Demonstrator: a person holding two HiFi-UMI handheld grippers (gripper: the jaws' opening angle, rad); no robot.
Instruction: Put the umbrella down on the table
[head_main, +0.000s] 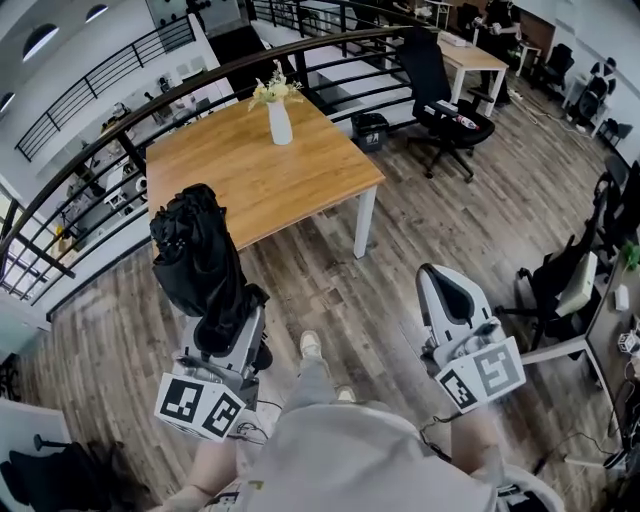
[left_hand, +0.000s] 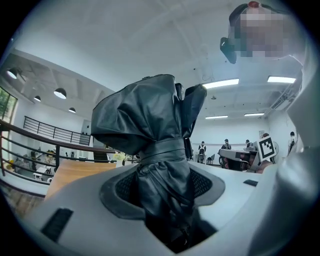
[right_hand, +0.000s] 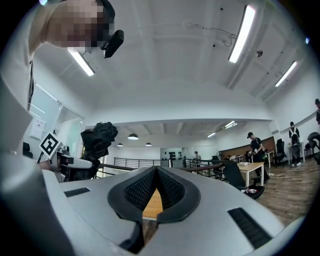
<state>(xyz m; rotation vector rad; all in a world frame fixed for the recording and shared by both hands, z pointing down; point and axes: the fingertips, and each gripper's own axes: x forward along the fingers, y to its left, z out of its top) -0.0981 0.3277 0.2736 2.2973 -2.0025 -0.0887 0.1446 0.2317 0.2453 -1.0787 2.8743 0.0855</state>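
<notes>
A folded black umbrella (head_main: 200, 265) stands upright in my left gripper (head_main: 228, 318), which is shut on its lower part. In the left gripper view the umbrella (left_hand: 155, 130) fills the space between the jaws, strapped round its middle, with the pads pressed on both sides. The wooden table (head_main: 230, 170) lies ahead of both grippers, across a strip of floor. My right gripper (head_main: 450, 285) hangs to the right at about the same height. Its jaws meet at the tips with nothing between them. In the right gripper view (right_hand: 156, 172) the umbrella (right_hand: 97, 137) shows at the left.
A white vase with flowers (head_main: 280, 120) stands near the table's far edge. A curved black railing (head_main: 120, 110) runs behind the table. A black office chair (head_main: 440, 90) stands to the table's right, and another chair (head_main: 565, 290) at the right edge. The person's shoe (head_main: 311, 345) is on the wood floor.
</notes>
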